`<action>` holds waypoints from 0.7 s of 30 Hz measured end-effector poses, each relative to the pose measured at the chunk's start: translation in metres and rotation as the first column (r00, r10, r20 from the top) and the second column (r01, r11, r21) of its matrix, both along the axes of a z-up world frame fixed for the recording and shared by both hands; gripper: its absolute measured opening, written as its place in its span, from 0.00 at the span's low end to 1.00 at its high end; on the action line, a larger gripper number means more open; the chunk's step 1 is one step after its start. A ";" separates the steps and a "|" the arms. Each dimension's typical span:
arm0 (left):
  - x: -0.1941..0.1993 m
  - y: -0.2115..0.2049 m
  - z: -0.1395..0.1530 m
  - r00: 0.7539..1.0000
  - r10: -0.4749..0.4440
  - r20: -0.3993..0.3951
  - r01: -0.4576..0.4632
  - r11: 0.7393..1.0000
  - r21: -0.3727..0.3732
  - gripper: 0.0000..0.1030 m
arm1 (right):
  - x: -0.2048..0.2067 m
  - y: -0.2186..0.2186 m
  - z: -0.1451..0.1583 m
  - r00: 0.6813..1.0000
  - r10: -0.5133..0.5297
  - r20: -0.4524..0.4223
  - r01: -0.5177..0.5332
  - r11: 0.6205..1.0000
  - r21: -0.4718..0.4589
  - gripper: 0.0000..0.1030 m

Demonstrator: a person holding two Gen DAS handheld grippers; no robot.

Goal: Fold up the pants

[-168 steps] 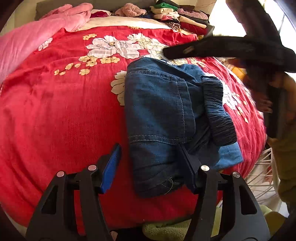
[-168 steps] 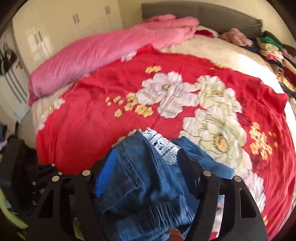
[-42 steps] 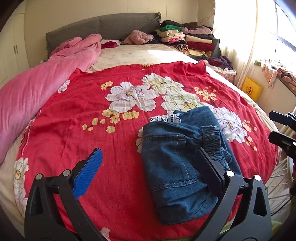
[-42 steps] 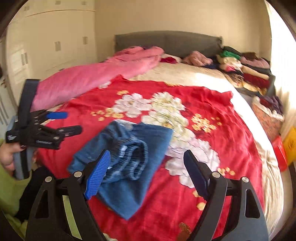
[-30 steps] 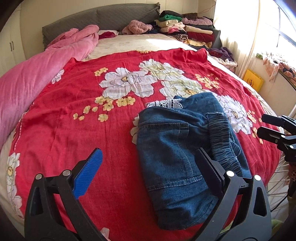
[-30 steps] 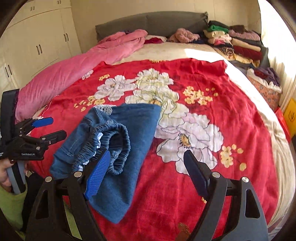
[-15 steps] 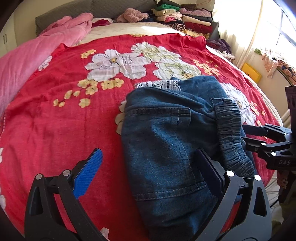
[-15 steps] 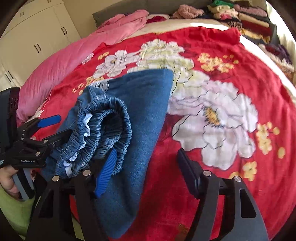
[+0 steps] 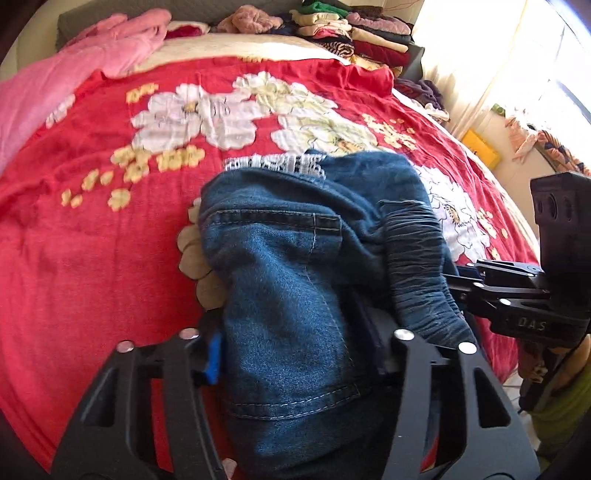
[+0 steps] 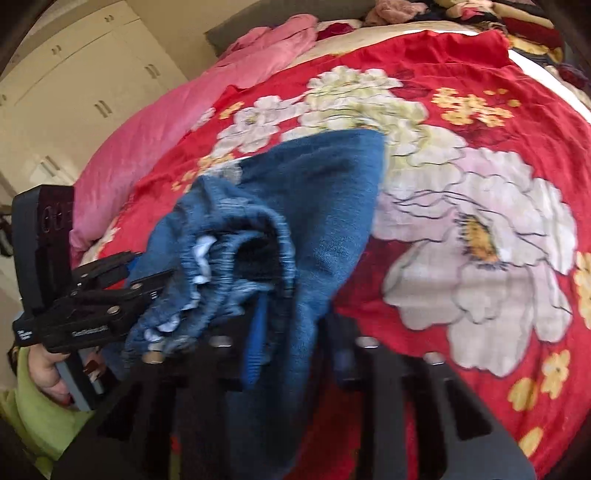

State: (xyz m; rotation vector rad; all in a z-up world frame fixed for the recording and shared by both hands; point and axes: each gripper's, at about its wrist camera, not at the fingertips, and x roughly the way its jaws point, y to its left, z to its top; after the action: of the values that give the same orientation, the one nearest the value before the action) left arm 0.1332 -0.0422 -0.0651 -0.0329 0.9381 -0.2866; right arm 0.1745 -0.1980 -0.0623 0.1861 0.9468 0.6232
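Both tools have dropped onto the folded jeans [image 9: 288, 266] at the bed's near edge since a second ago, jaws closing on denim. Left tool [image 9: 299, 343] pinches the near fold, right tool [image 10: 295, 332] the flat layer beside the waistband [image 10: 240, 266]. Beyond lie a red floral blanket [image 9: 92, 240] and stacked clothes [image 9: 354, 33].
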 end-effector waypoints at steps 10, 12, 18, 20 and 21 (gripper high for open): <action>0.014 0.001 0.045 0.990 0.030 0.141 -0.038 0.998 0.052 0.29 | 0.010 0.034 0.070 0.953 0.085 0.291 -0.048 0.990 -0.131 0.12; 0.024 0.005 0.051 0.987 0.047 0.153 -0.055 0.997 0.046 0.29 | 0.021 0.036 0.074 0.949 0.083 0.305 -0.040 0.989 -0.145 0.12; 0.050 0.008 0.047 0.984 0.071 0.163 -0.087 0.992 0.094 0.29 | 0.055 0.039 0.064 0.953 0.055 0.297 0.005 0.981 -0.196 0.12; 0.055 0.009 0.038 0.986 0.088 0.144 -0.107 0.986 0.131 0.32 | 0.064 0.041 0.051 0.966 0.034 0.257 0.031 0.969 -0.246 0.13; 0.056 0.008 0.033 0.986 0.098 0.138 -0.120 0.980 0.157 0.41 | 0.067 0.040 0.044 0.973 0.017 0.229 0.046 0.962 -0.268 0.16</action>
State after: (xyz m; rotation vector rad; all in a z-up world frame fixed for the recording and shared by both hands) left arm 0.1891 -0.0338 -0.0318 0.0849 0.8245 -0.1072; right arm 0.2416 -0.1575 -0.0179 -0.1230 0.7959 0.4829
